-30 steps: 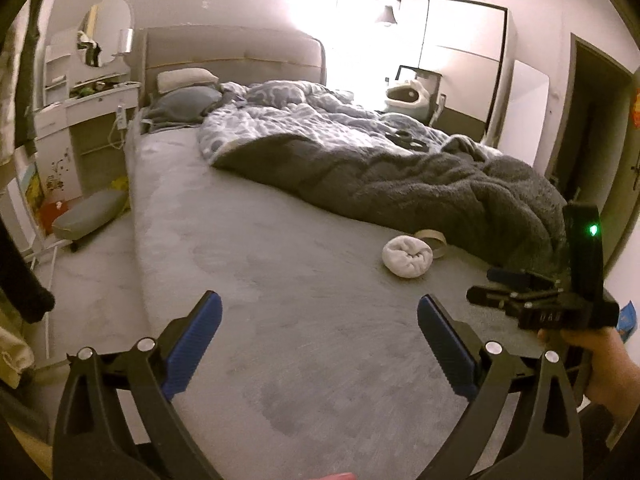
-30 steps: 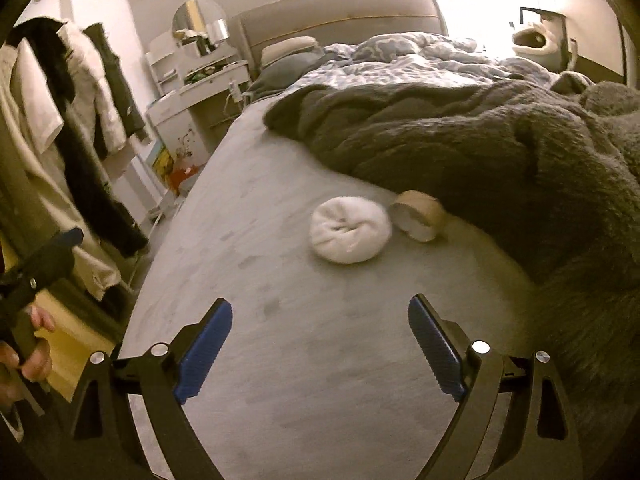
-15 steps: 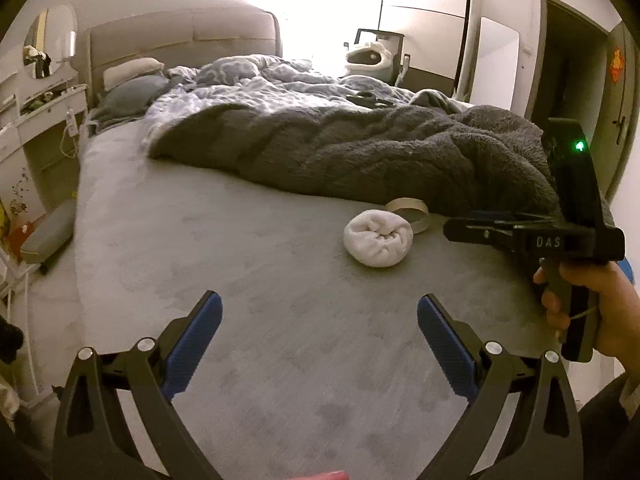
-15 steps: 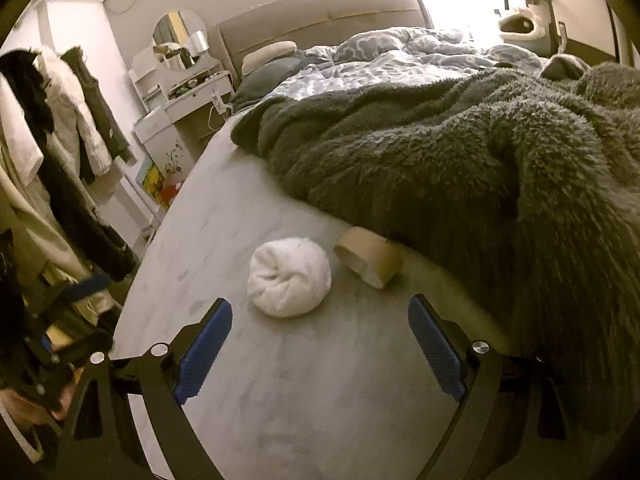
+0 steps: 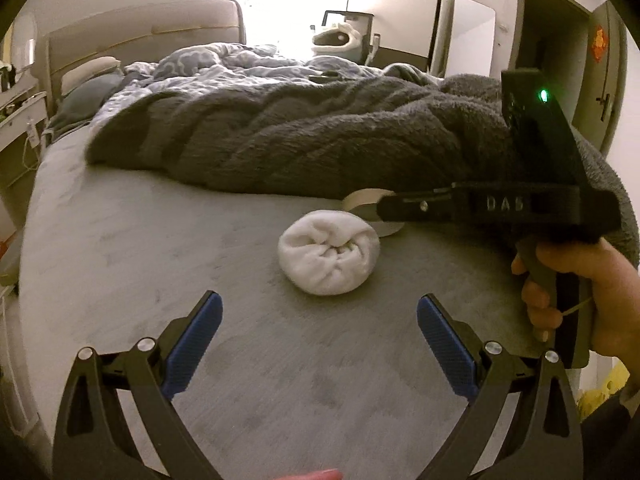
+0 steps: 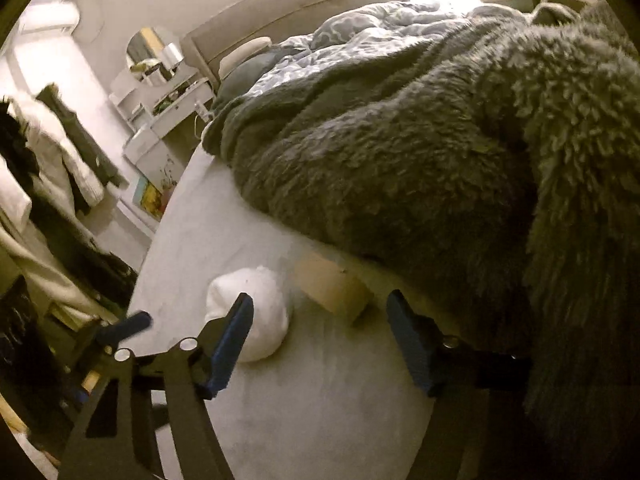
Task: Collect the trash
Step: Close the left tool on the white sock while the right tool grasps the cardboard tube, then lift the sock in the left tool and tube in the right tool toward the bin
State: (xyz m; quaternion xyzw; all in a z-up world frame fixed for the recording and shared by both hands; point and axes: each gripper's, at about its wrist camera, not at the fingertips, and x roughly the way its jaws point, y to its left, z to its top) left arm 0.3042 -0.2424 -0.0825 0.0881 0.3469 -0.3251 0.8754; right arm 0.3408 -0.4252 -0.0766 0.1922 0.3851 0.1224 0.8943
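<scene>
Both tools have come in closer to the bed than a second ago. The right hand-held gripper has just been narrowing, nothing yet pinched; the tape roll lies just ahead, on its side, core axis level, beside the white wad. The left hand-held gripper gapes empty.

Bedroom. Bed with grey sheet, padded headboard, pillows, a patterned duvet and a dark fleece blanket. White dressing table with round mirror beside the headboard. Clothes hanging at left. Wardrobe, dark open doorway. Strong glare from the far wall.
</scene>
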